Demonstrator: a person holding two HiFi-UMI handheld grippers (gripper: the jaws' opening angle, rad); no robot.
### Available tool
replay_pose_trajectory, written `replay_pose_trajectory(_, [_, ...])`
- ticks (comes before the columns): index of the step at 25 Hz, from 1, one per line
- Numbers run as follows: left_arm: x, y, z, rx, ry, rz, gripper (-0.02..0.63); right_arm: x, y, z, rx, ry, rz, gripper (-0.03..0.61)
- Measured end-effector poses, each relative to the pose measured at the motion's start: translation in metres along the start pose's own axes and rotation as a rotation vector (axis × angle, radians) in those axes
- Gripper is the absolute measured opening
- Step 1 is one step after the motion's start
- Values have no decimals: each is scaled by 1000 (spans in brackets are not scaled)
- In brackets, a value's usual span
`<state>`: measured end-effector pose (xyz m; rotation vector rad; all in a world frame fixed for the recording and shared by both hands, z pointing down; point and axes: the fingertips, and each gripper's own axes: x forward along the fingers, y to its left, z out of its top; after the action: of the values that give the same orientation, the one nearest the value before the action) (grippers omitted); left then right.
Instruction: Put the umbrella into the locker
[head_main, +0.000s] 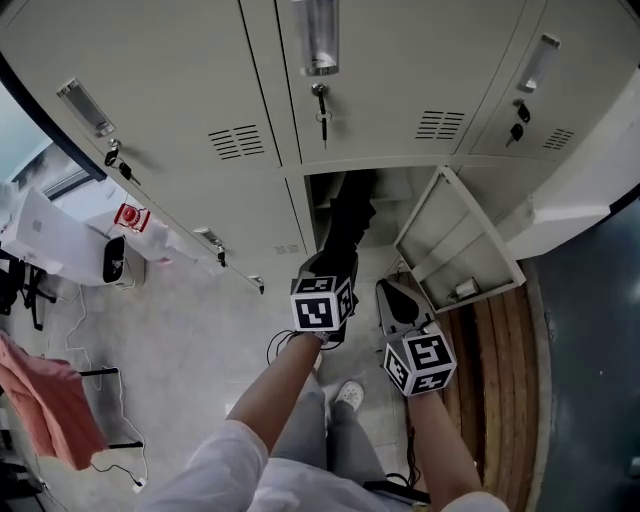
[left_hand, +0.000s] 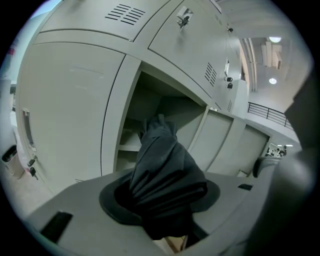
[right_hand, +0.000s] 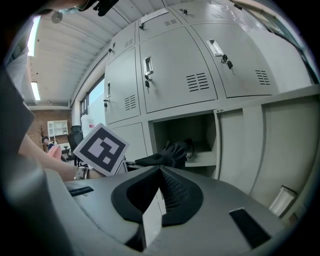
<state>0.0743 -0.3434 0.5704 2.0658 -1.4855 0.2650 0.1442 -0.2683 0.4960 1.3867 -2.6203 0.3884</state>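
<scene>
**A:** The left gripper (left_hand: 165, 202) — what has it got?

**B:** It is clenched on the umbrella (left_hand: 166, 167), folded and black. The far end points into the open compartment of the locker (left_hand: 150, 107). In the head view the tip sits at the mouth or just inside. I can't tell which.

**A:** And the right gripper (right_hand: 161, 172)?

**B:** Its jaws are pressed together with nothing between them. It hangs just beside the left one, on the side of the open door (head_main: 455, 240).

**A:** So which step is this?

**B:** The insertion, I'd judge — the carrying looks done, the letting go not yet. The next move calls for a straight push so the umbrella clears the frame and lands on the shelf (left_hand: 129, 146), then a release.

**A:** How will it handle?

**B:** The umbrella is soft cloth, pleated and bunched into loose folds, so it may sag or catch on an edge. The locker is pale grey painted sheet metal with hard, flat panels and slotted vents, and keys (head_main: 322, 120) hang in the locks.
</scene>
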Motion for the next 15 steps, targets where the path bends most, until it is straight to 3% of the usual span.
replay_pose_trajectory(9, [54,14,8,38,-4,56,215,13,-10,-30,24,-15,-7,14])
replay_pose_trajectory(15, [86,25,21,134,33,117,215,12,-17,-53,72,-4,-26,14])
